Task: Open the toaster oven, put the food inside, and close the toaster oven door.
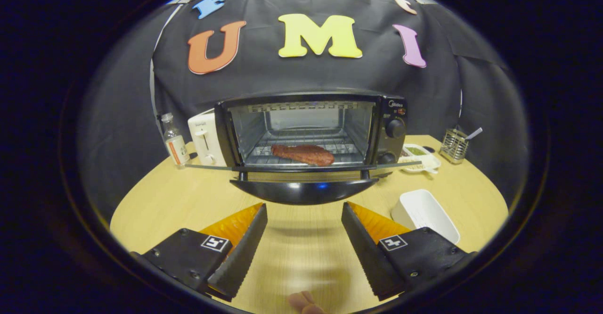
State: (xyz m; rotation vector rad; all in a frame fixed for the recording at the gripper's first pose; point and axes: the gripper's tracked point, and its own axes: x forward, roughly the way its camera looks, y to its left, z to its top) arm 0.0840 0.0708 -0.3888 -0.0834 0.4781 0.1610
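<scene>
A: Since the food (302, 154) sits on the rack inside the toaster oven (311, 130), what's left?
B: Just the door (304, 190) — hanging open, prob. fully down. Gripper (304, 245) spread wide, holding nothing, just short of the door over the counter (160, 201).

Your gripper (304, 219) hangs above the wooden table (301, 252) with its 2 fingers spread wide and nothing between them. Just ahead, the toaster oven (311, 130) stands with its door (304, 189) dropped flat toward you. The food (302, 154), a reddish-brown slab, lies on the rack inside. A white container (424, 212) sits beside your right finger.
</scene>
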